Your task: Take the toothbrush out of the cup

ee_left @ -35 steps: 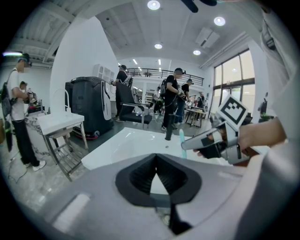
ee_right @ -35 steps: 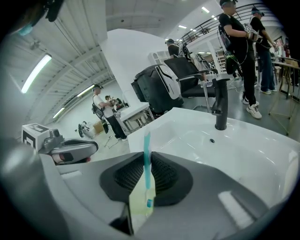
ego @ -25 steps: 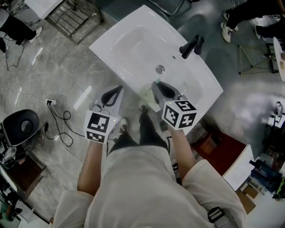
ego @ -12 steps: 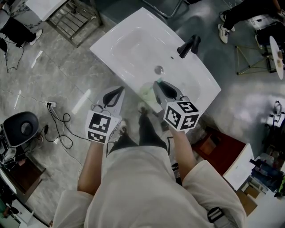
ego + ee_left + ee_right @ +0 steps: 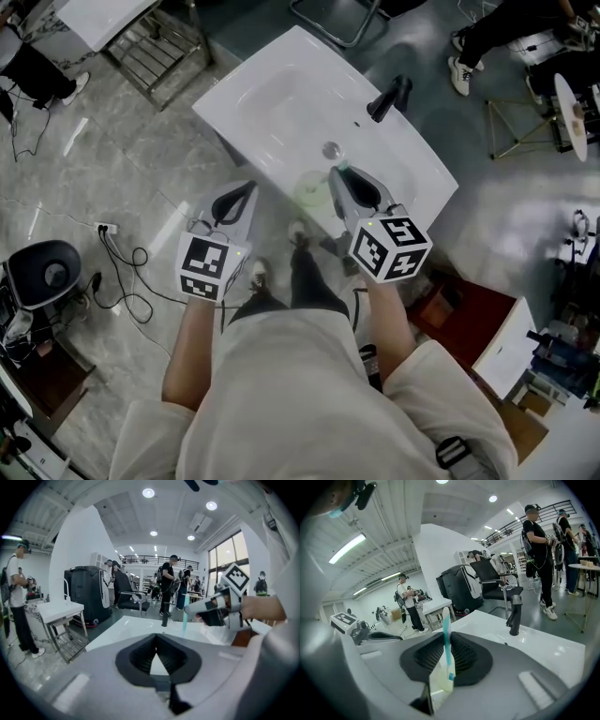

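Observation:
A teal toothbrush (image 5: 339, 168) stands upright in the tips of my right gripper (image 5: 342, 174), over the front part of the white sink (image 5: 221, 103). In the right gripper view its stem (image 5: 446, 637) runs up between the black pads, which are shut on it. A pale green cup (image 5: 307, 194) sits on the sink's front rim, just left of that gripper. In the left gripper view the toothbrush (image 5: 184, 618) hangs from the right gripper (image 5: 199, 616). My left gripper (image 5: 251, 186) hovers left of the cup, shut with nothing in it.
A black faucet (image 5: 387, 97) rises at the sink's back right, with the drain (image 5: 330, 150) in front of it. The floor around holds a metal rack (image 5: 155, 37), cables (image 5: 127, 267) and a black stool (image 5: 42, 272). People stand in the room beyond.
The right gripper with the toothbrush has drifted slightly to the right, away from the cup. The left gripper has hardly moved. The head view has shifted a little.

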The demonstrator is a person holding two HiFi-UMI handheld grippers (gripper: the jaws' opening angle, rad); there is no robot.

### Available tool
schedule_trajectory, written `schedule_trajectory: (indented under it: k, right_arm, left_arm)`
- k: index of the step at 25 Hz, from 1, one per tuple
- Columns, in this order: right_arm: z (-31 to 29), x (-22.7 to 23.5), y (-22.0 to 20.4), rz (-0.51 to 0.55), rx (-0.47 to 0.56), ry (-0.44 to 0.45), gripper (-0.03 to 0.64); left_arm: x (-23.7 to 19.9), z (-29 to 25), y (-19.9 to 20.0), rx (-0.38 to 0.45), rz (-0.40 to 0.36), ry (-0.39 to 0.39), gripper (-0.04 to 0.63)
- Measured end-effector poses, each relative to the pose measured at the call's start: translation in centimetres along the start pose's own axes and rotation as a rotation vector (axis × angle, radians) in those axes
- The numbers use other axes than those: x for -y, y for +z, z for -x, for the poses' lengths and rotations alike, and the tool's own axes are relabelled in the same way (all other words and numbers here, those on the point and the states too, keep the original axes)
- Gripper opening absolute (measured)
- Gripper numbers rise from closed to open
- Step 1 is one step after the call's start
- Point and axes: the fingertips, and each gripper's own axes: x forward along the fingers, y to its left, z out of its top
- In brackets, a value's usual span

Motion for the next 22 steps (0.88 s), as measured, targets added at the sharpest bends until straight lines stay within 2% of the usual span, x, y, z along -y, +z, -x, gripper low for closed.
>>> schedule_trajectory:
  k: [11, 22]
  right_arm:
    - [5.5, -3.8, 2.9, 0.165, 0.074, -0.059, 0.051]
    - [13.7, -9.0, 5.2, 0.281, 0.200, -0.117, 0.051]
  left_arm:
    - [1.3, 4.7, 2.9, 0.095, -0.058, -0.005, 0.003]
    - [5.4, 10.7, 7.7, 0.205, -0.173, -0.039, 0.003]
